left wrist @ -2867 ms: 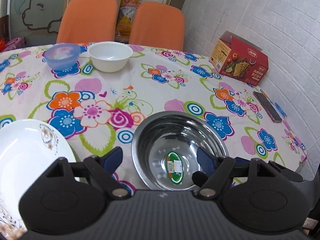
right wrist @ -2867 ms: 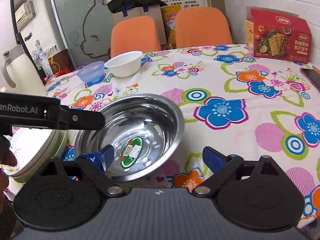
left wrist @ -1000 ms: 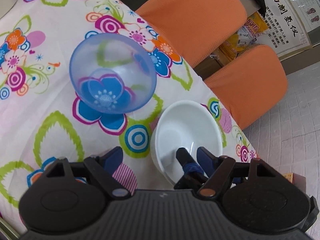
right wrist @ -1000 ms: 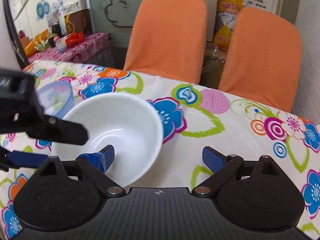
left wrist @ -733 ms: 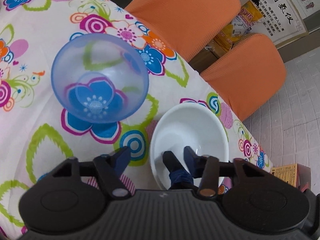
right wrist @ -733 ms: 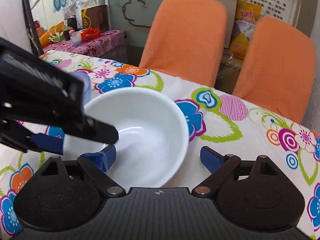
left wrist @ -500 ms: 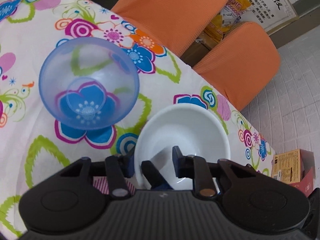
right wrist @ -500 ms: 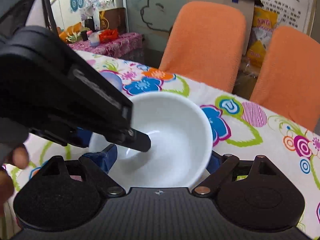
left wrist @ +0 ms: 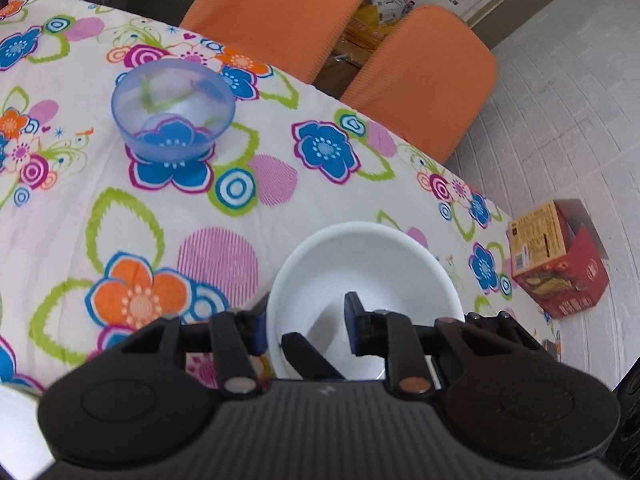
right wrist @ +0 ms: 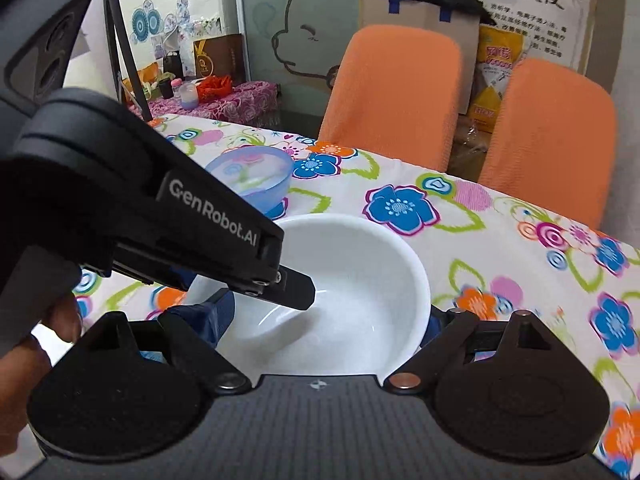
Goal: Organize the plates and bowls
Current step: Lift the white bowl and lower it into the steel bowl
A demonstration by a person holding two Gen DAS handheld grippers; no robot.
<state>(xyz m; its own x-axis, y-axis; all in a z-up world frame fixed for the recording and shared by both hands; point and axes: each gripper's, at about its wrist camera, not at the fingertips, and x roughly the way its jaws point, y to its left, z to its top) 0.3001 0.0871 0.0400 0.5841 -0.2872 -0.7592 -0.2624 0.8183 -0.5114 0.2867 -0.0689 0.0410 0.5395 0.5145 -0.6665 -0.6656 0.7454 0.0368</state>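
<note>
White bowl [left wrist: 372,264] now farther from blue bowl [left wrist: 173,110].

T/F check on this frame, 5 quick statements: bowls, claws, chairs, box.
1. The left claw pinches the white bowl at its rim, one finger inside. True.
2. The blue bowl is stacked inside the white bowl. False: it stands apart on the tablecloth.
3. The right claw straddles the white bowl. True.
4. The two chairs behind the table are green. False: they are orange.
5. The red box is in the left claw. False: it sits on the table by the wall.
</note>
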